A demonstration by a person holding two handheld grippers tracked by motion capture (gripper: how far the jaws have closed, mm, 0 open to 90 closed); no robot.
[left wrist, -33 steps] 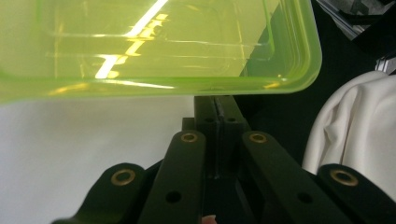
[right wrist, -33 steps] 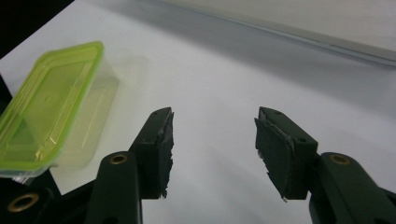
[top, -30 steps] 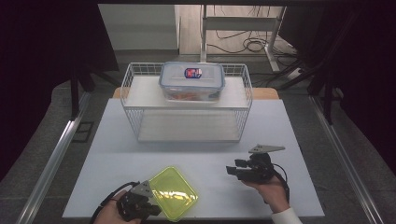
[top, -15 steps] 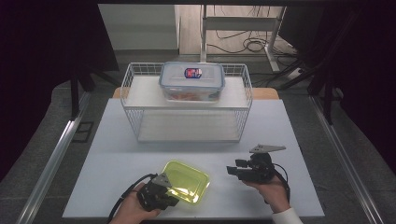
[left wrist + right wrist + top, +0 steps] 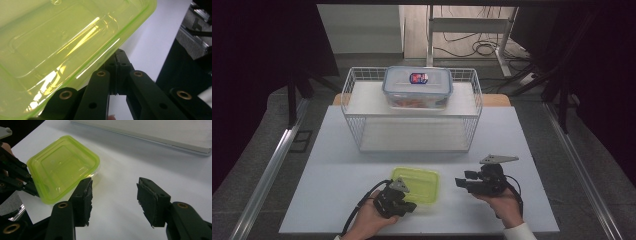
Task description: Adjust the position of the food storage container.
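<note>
White tabletop (image 5: 337,165) – dim room; left hand-held gripper (image 5: 408,206) clamped on green lid (image 5: 416,184), right hand-held gripper (image 5: 460,183) jaws apart.

1. A white table (image 5: 337,150) takes up the middle of the high view, its near edge along the bottom of the frame.
2. A white wire basket (image 5: 354,112) stands on it at upper centre.
3. A yellow-green container (image 5: 422,181) sits at lower centre, just left of the middle.
4. In the right gripper view the container (image 5: 62,167) lies at upper left on the white top.
</note>
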